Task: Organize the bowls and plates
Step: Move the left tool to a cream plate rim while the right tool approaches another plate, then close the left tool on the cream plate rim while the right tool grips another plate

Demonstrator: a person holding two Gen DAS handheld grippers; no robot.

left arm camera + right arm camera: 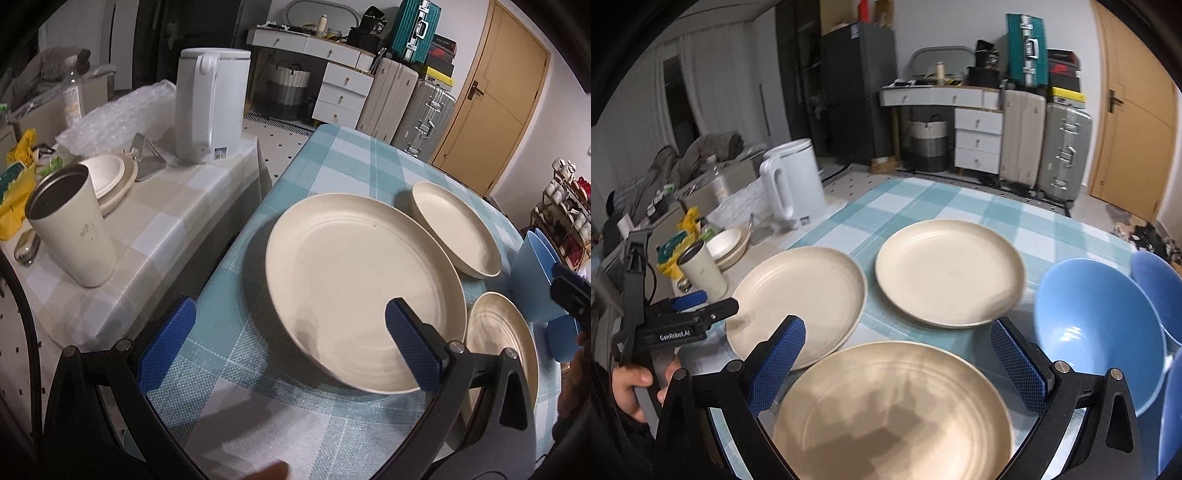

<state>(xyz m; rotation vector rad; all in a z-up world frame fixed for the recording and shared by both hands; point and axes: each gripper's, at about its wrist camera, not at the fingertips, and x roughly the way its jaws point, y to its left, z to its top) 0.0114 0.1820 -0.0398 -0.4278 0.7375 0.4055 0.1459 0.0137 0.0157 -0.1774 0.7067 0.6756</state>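
Both tongs stand released and hold nothing: the left gripper [288, 347] hangs over the left edge of the table with the blue-and-white checked cloth [332, 155], jaws spread, one blue pad over the rim of the left round cream plate [354, 288]; the right gripper [897, 358], jaws equally wide, hangs above the near round cream plate [894, 410] at the table's near edge. From left to right in the right wrist view, the left plate lies near the left edge, the near plate just beside it, a third round cream plate [949, 273] farther in toward the middle, and glossy blue bowls [1100, 339] crowd the right edge. Nothing looks stacked yet, so I judge this the approach to a first pickup. Next, a gripper must drop so its jaws straddle a plate's rim, then pinch.
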